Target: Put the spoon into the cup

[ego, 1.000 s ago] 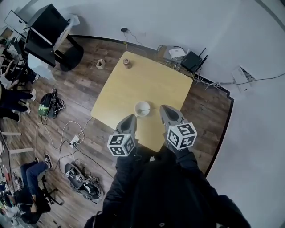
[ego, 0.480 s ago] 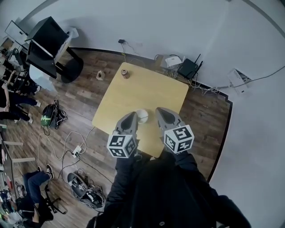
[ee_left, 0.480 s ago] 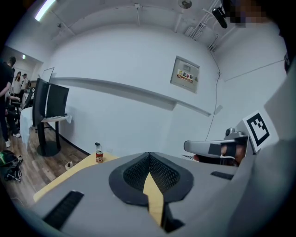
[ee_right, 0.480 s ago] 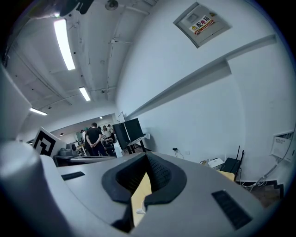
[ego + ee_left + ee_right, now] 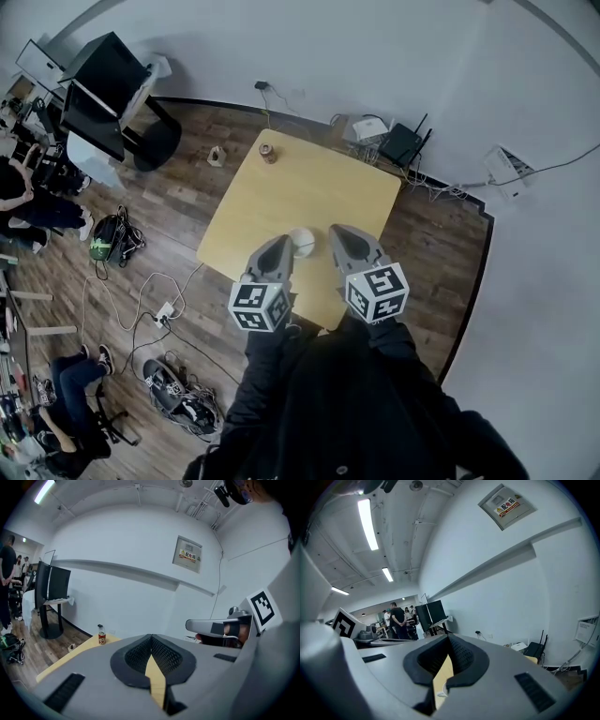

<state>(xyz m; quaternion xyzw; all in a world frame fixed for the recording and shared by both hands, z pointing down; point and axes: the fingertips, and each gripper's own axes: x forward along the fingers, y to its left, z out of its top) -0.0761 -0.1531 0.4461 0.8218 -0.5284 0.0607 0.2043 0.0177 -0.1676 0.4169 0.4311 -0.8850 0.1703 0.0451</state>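
Overhead, tan surface (image 5: 309,192), left gripper (image 5: 277,247) and right gripper (image 5: 338,234), fingers pressed together, empty, wall sign (image 5: 189,555) with yellow triangle and red characters, white cup (image 5: 303,242) between grippers at surface's 6 o'clock, spoon indiscernible, can (image 5: 268,151) at 11 o'clock, label unreadable.

A small white cup (image 5: 303,242) stands upright on the pale yellow worktop (image 5: 309,183), close to its near edge, as I look down from the head view. The cup is round and low; I cannot make out the spoon at this size.
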